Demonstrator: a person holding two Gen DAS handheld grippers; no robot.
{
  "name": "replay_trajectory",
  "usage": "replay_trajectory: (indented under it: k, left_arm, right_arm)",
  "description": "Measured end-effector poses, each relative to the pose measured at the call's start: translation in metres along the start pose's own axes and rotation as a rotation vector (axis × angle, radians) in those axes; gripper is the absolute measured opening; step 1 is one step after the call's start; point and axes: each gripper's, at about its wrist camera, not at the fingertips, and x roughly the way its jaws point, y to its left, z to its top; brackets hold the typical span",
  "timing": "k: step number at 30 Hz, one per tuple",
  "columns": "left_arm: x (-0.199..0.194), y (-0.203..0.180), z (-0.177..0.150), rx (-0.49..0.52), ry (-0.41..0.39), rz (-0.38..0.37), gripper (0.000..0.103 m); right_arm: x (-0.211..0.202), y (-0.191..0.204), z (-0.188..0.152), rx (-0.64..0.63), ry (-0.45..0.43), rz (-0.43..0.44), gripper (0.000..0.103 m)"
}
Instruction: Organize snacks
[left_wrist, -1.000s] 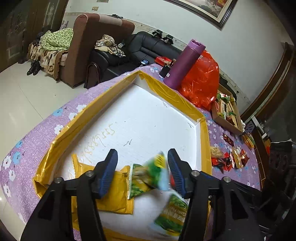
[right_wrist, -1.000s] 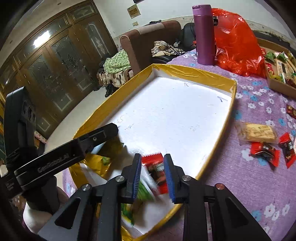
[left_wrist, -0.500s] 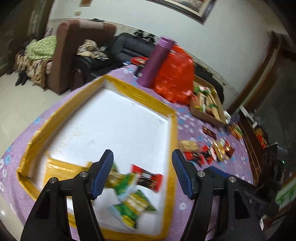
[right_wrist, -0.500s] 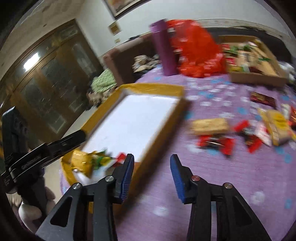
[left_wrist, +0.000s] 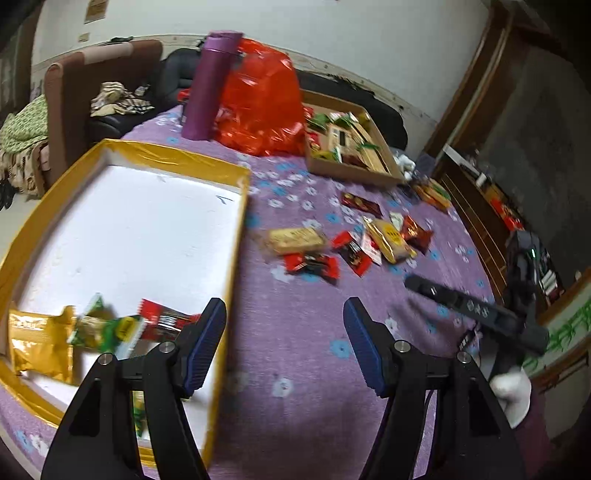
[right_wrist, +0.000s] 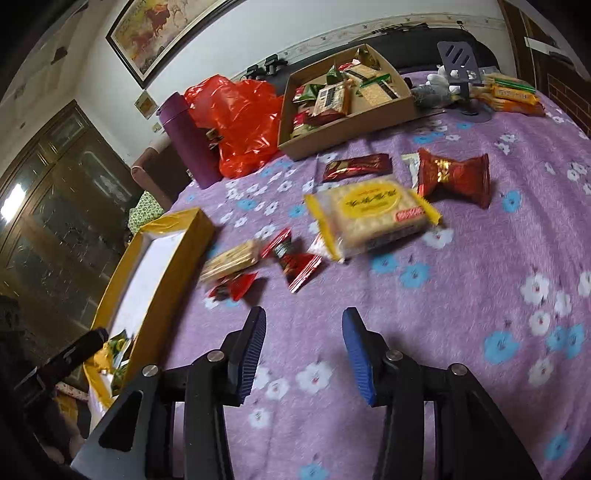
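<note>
— Over the purple cloth, both your claws gape wide, holding nothing: left gripper, right gripper.
— And the snacks?
— Loose packets lie ahead; others sit in your yellow tray.

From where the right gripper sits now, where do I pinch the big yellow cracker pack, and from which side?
Take the yellow cracker pack across its short width, from above. It lies flat on the purple cloth, long axis running left-right, so the open right gripper should turn its fingers to straddle the near and far long edges mid-pack. The left end crowds a red wrapper; avoid that end.
</note>
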Motion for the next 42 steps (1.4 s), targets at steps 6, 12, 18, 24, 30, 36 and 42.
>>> replay_trajectory:
  k: [6, 12, 18, 24, 30, 36, 42]
  left_arm:
    - [0.01, -0.01, -0.004, 0.024, 0.037, 0.0, 0.065]
    - [0.019, -0.013, -0.004, 0.031, 0.057, 0.008, 0.065]
    - [0.04, -0.024, -0.001, 0.068, 0.088, 0.013, 0.065]
    - [0.062, -0.037, 0.011, 0.09, 0.116, -0.002, 0.065]
    - [0.107, -0.044, 0.044, 0.093, 0.126, 0.059, 0.065]
    - [0.148, -0.053, 0.047, 0.23, 0.144, 0.218, 0.065]
    - [0.128, -0.07, 0.02, 0.327, 0.154, 0.153, 0.025]
  right_arm:
    - [0.039, 0.035, 0.029, -0.139, 0.008, -0.019, 0.046]
    - [0.089, 0.055, 0.035, -0.277, 0.037, -0.157, 0.045]
    - [0.099, 0.049, 0.027, -0.274, 0.061, -0.168, 0.022]
    - [0.067, 0.026, 0.014, -0.152, 0.087, -0.078, 0.021]
    - [0.042, 0.003, -0.004, -0.097, 0.037, -0.054, 0.021]
    - [0.04, -0.013, -0.002, -0.046, 0.026, -0.025, 0.021]
    - [0.039, -0.015, -0.003, -0.041, 0.03, -0.02, 0.021]
